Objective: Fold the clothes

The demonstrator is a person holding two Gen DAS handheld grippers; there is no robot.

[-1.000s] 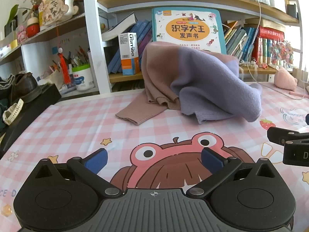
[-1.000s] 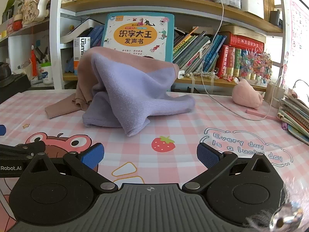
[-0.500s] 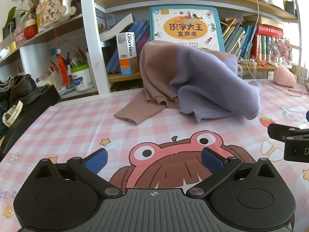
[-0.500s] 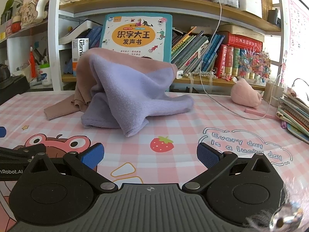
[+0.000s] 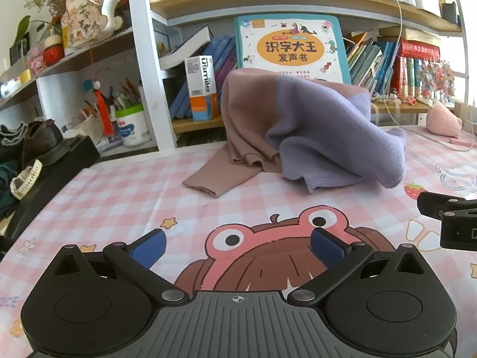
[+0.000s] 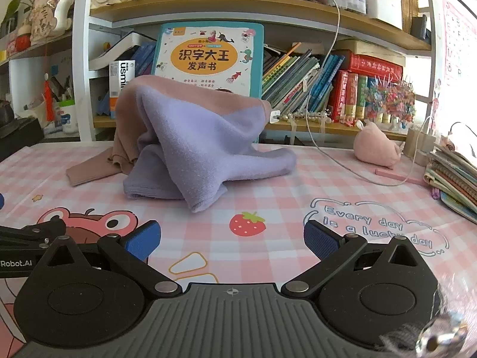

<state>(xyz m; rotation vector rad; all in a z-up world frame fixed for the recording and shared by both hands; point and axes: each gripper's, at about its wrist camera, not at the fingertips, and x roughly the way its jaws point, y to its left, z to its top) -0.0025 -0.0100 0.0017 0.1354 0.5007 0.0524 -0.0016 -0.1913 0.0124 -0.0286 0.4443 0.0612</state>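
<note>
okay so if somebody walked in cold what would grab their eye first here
A crumpled purple-and-pink sweater heaped mid-table, one pink sleeve trailing left. Behind it, a large children's book leans against the shelf. Nearer the cameras, both tongs hover open above the pink checked tablecloth.

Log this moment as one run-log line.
left gripper: open, empty | right gripper: open, empty | sweater: heaped, unfolded, on checked tablecloth, ahead of both | contact: none

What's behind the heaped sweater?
The sweater leans against a picture book standing at the bookshelf; the book's lower part is hidden. What's underneath the heap can't be seen.
</note>
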